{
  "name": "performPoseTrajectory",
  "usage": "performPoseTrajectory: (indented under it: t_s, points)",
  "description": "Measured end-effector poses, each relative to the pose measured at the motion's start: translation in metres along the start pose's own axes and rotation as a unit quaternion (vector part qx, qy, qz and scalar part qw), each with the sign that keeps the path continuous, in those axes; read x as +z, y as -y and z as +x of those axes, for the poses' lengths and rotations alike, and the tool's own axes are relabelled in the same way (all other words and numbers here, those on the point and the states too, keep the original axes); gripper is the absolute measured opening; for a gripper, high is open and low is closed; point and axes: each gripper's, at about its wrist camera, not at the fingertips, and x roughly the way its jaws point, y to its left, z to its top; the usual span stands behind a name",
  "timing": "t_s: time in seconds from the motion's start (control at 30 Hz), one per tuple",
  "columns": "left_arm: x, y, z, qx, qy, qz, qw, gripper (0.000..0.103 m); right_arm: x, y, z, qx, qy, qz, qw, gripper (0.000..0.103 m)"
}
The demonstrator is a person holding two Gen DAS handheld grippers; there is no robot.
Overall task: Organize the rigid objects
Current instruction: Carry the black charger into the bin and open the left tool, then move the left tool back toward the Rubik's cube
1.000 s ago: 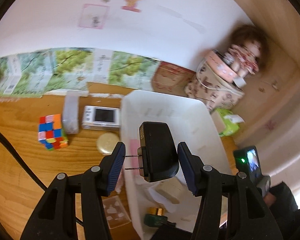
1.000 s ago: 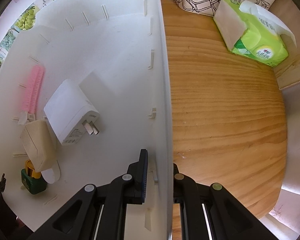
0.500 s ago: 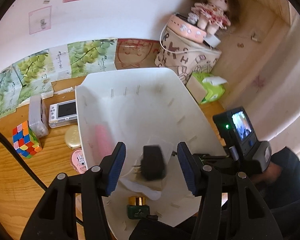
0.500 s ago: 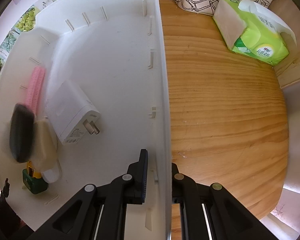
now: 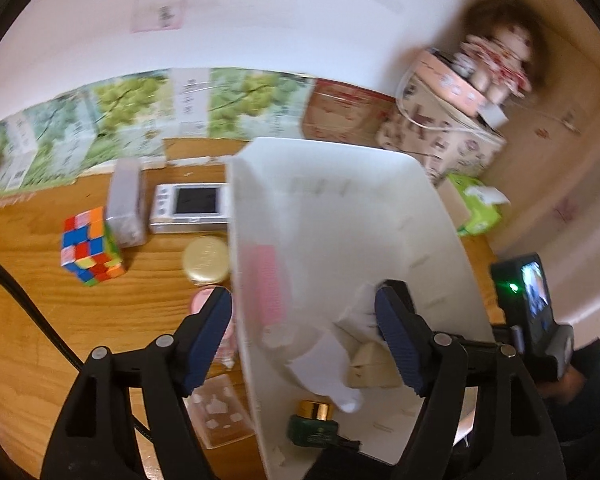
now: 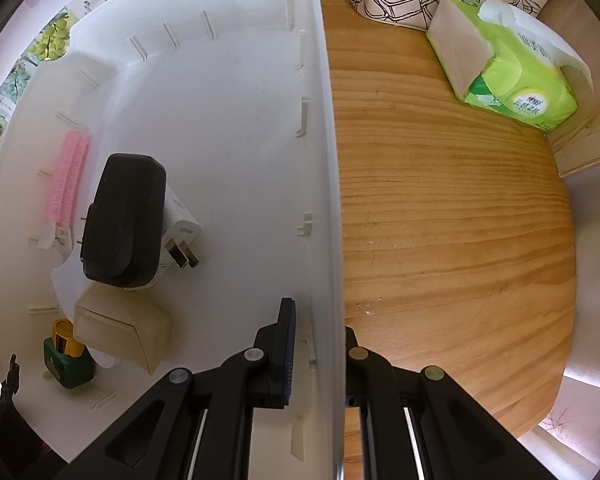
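One black charger dropped in bin | your left gripper just opened, empty | right gripper pinches bin wall | stiff, light: grip its flat sides.

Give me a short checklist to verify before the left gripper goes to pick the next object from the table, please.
1. Black charger rests in the white bin, on the white charger: ok.
2. Left gripper empty, its jaws have just been opening: ok.
3. Right gripper clamps the bin wall: ok.
4. Rubik's cube, gold lid and white camera wait on the table: ok.
5. Bin has free floor space: ok.
6. Left view sharp: not ok, blurred.
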Motion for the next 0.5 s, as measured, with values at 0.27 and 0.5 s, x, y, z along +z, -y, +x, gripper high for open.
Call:
performPoseTrajectory:
  t_s: [0.27,0.5]
  points:
    - [0.001,-0.046,-0.004,0.048,0.011,-0.070,0.9963,0.079,0.002,-0.007,0.001,-0.004,-0.003,-0.008,1.000,0.012]
    - [0.001,-0.092,-0.003,0.091,0.004,-0.132,0.9870,0.083,0.002,-0.008,0.001,-0.004,-0.004,-0.007,1.000,0.012]
